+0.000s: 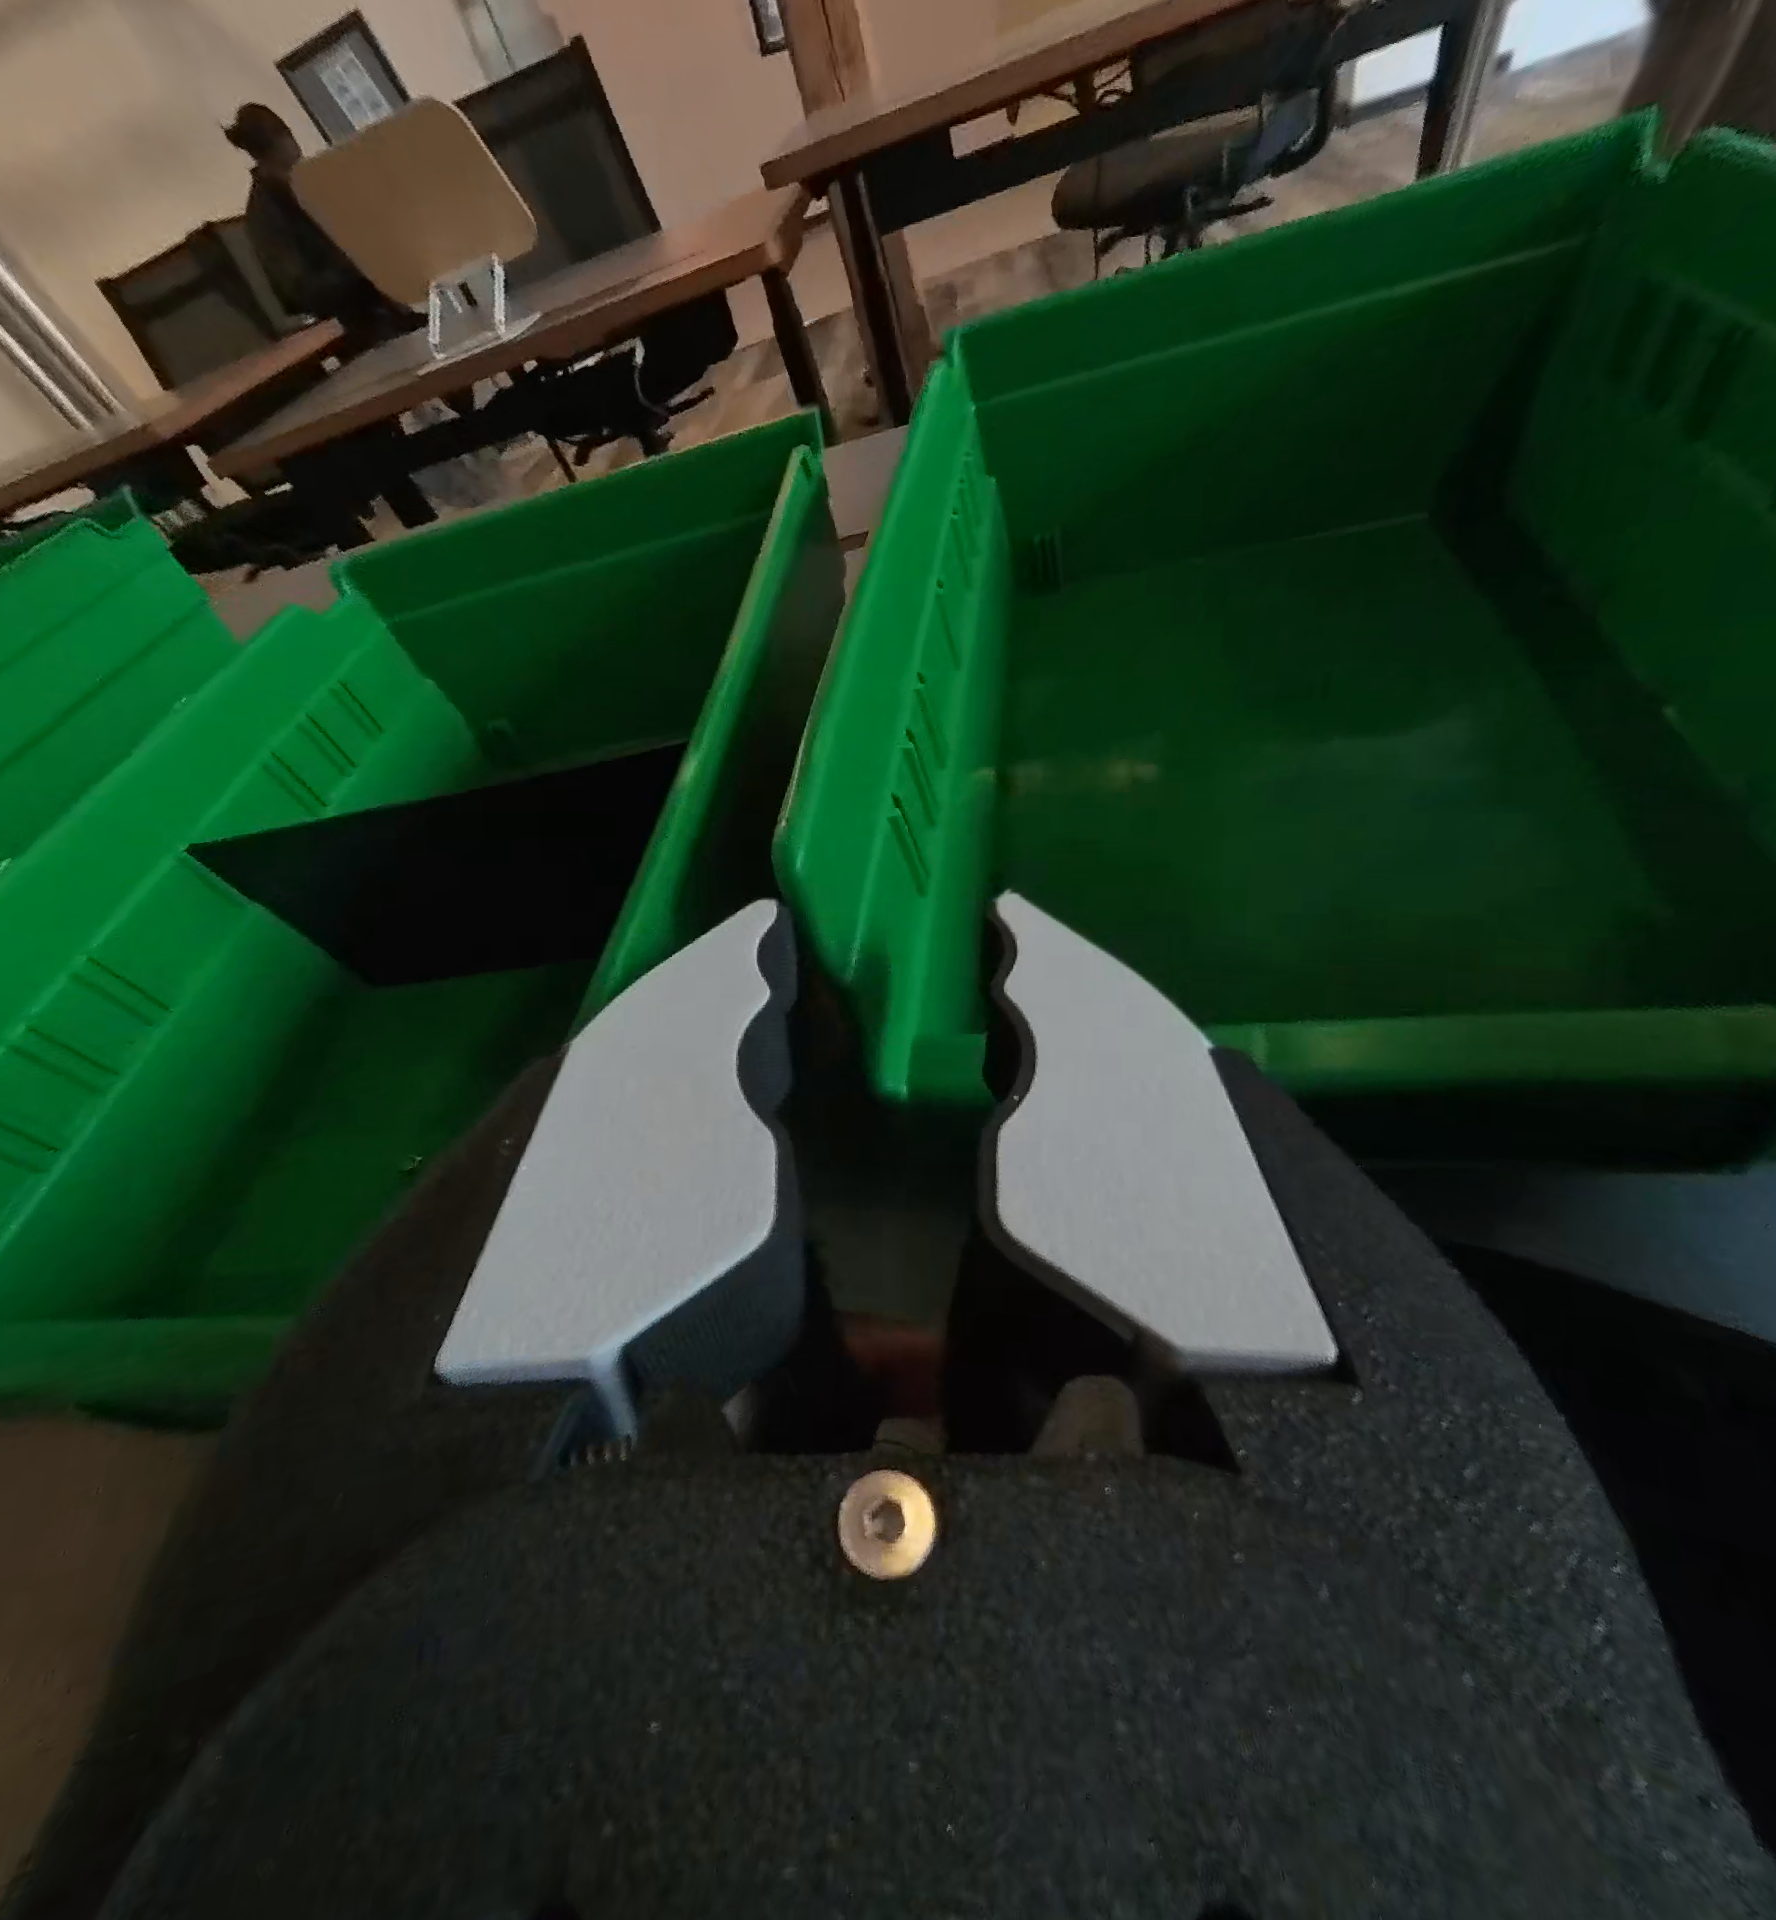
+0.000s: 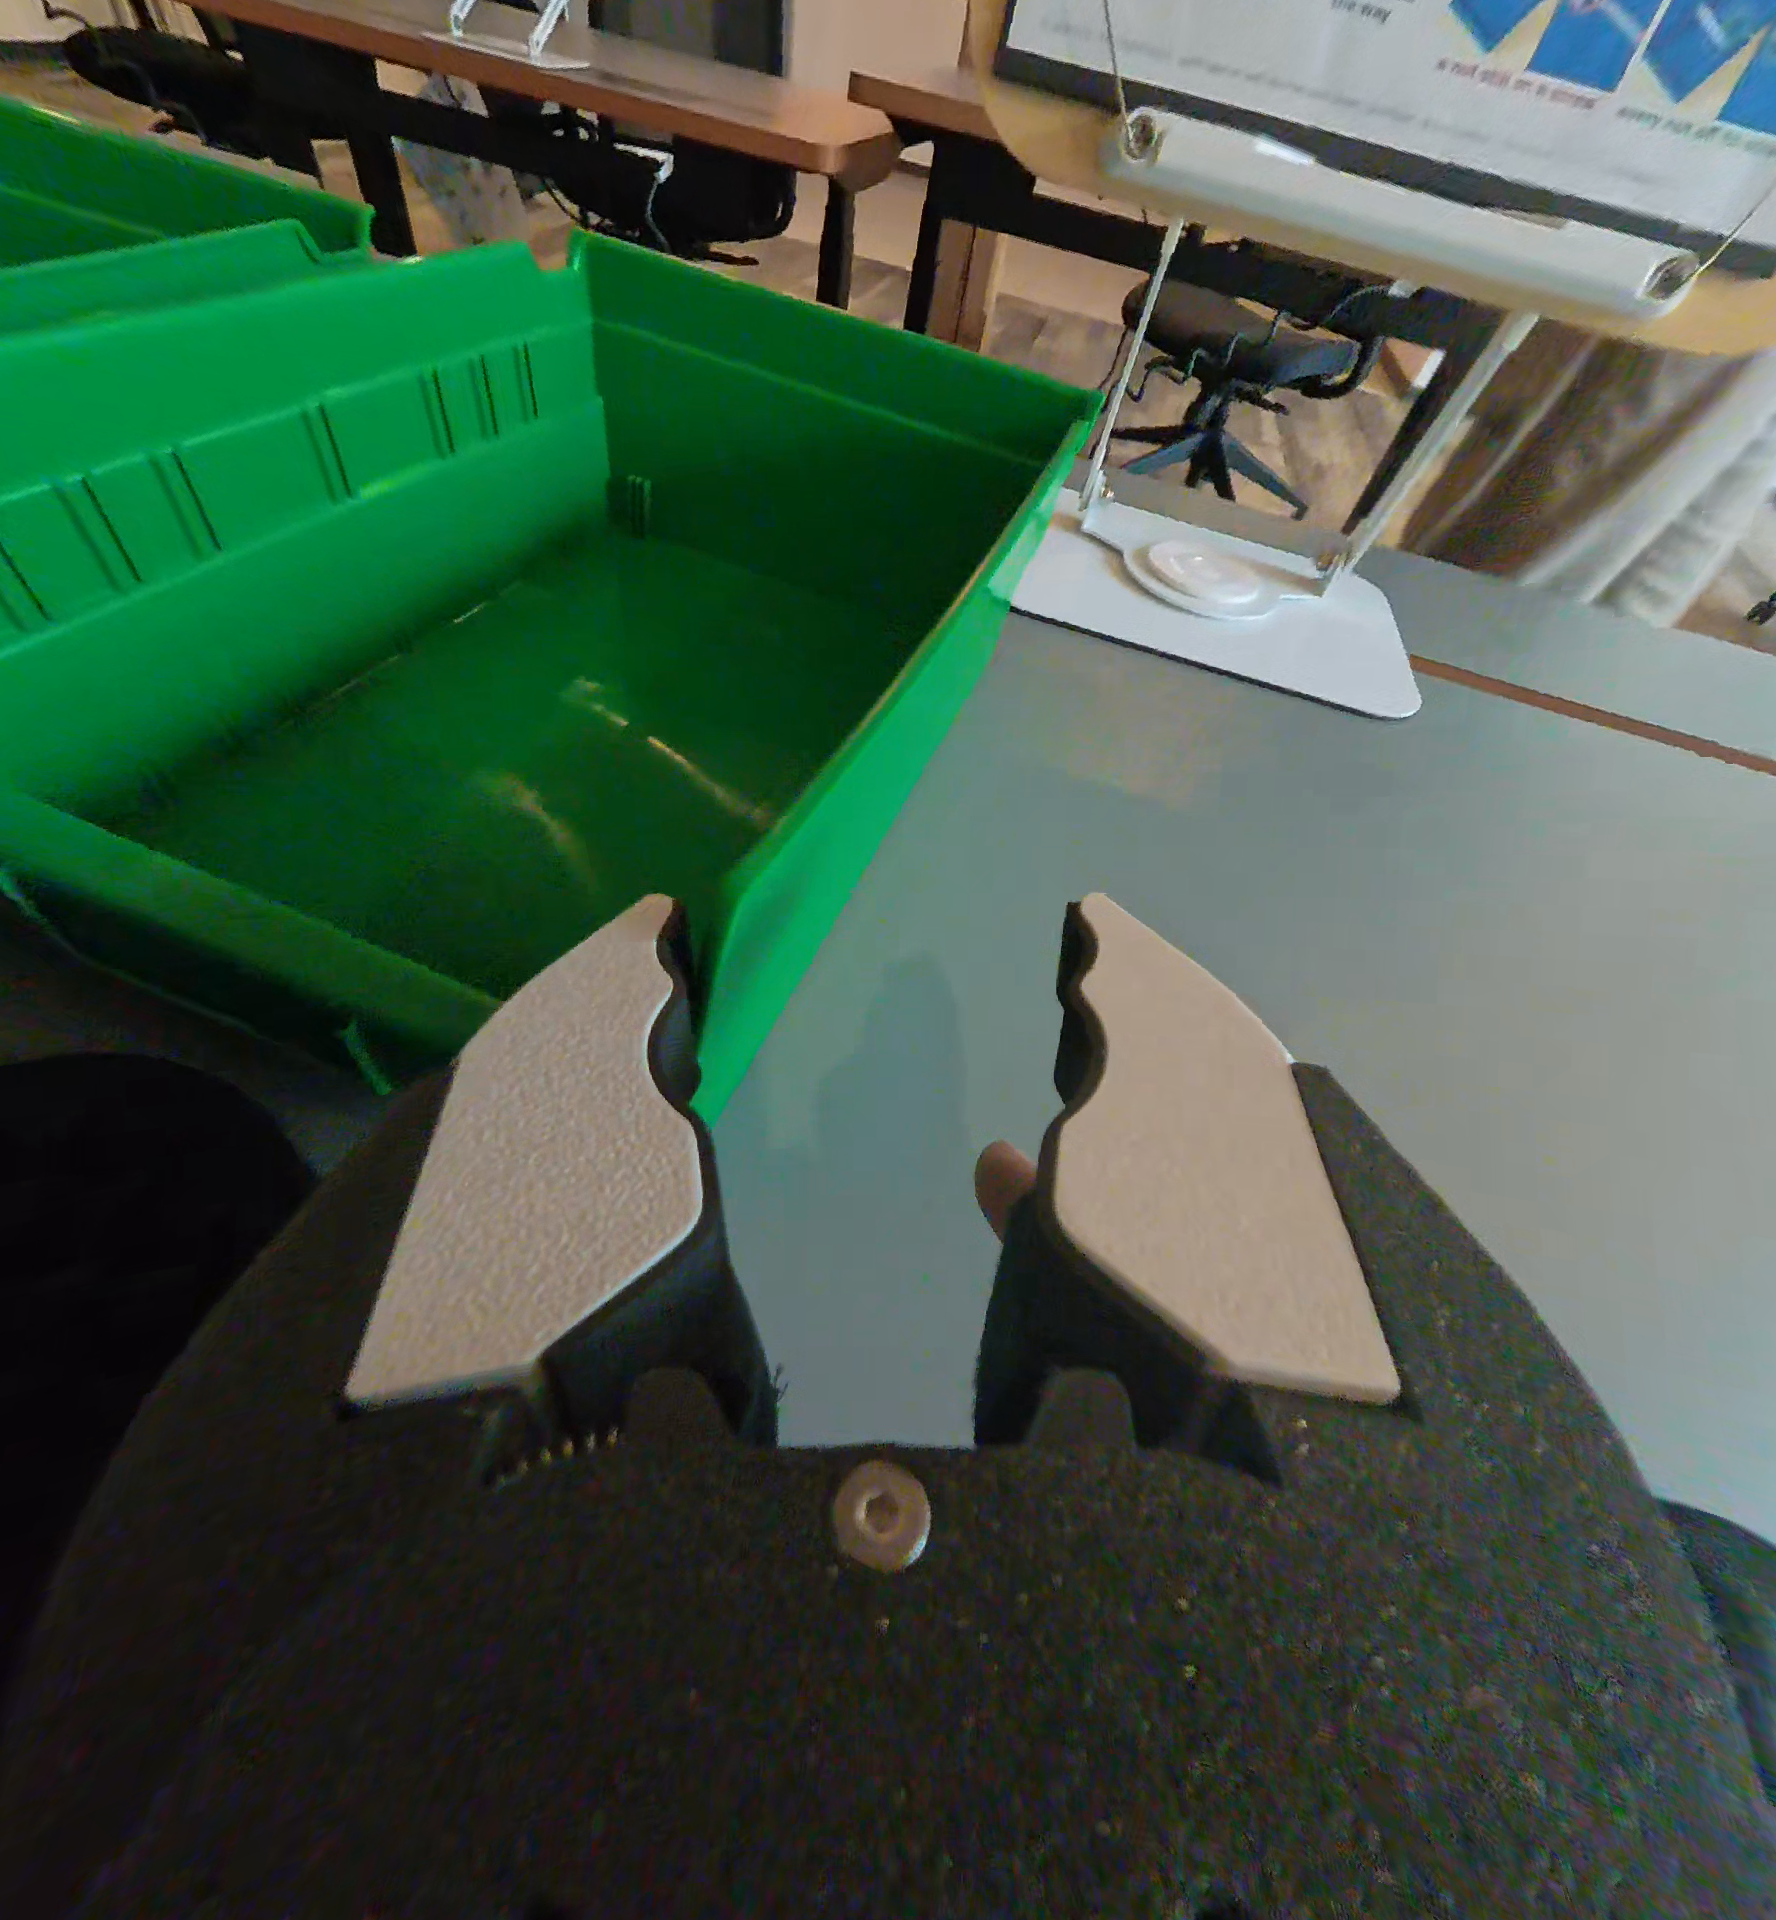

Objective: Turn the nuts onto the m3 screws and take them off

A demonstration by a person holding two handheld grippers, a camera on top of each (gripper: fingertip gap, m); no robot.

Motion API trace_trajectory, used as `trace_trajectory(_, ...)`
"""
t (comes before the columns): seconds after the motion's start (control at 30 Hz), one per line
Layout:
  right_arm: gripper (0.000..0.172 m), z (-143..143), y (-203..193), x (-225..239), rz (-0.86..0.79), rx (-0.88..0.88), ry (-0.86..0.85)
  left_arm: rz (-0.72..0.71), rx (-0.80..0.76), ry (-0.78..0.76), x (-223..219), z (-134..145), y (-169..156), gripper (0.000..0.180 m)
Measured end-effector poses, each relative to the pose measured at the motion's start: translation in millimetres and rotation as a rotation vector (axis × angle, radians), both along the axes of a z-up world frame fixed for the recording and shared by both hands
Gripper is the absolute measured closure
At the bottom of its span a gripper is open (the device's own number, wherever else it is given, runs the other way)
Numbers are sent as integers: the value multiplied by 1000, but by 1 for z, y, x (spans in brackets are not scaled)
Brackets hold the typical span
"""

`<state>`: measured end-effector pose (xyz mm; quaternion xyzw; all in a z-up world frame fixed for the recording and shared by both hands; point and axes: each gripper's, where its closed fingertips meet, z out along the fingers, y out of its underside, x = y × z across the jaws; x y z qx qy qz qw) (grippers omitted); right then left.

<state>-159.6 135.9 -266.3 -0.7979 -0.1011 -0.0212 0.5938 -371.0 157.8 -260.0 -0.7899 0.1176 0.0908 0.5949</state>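
No screws or nuts show in either view. An empty green bin fills the right of the left wrist view. My left gripper is shut on the near end of its left wall, with one pad on each side of the rim. The same bin shows at the left of the right wrist view. My right gripper is open and straddles the bin's right wall. Its left finger is inside the bin next to the wall. Its right finger is apart, over the grey table.
A second green bin with a black divider stands close on the left, and more green bins lie behind. A white stand holding a screen sits at the table's far side. A person's fingertip shows by my right finger.
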Motion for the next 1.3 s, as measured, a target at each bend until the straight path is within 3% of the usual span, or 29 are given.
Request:
trace_trajectory(0.13,109,-11,10,-8,20,-62,-6,-3,-36,-23,2,-4,7,145)
trace_trajectory(0.2,117,-15,14,-7,13,-71,-44,-23,-45,-17,6,-3,7,157)
trace_trajectory(0.23,127,-16,14,-4,2,-72,-61,-62,-50,-26,14,-2,5,169)
trace_trajectory(0.33,157,-16,13,17,-59,-55,-129,-100,-48,-2,25,-2,0,171)
trace_trajectory(0.53,144,-17,16,25,-41,-70,-127,-94,-125,-30,26,-20,9,144)
trace_trajectory(0.57,145,-21,17,22,-27,-89,-137,-117,-158,-49,30,-25,10,145)
trace_trajectory(0.63,163,-25,19,21,-26,-107,-168,-150,-183,-52,35,-29,14,172)
trace_trajectory(0.7,164,-24,21,26,-35,-92,-206,-178,-174,-68,40,-26,14,175)
trace_trajectory(1.03,167,18,5,59,-60,65,-171,-225,54,-11,75,30,-4,178)
trace_trajectory(1.3,167,52,-21,126,-100,144,-195,-292,152,-30,143,61,-23,178)
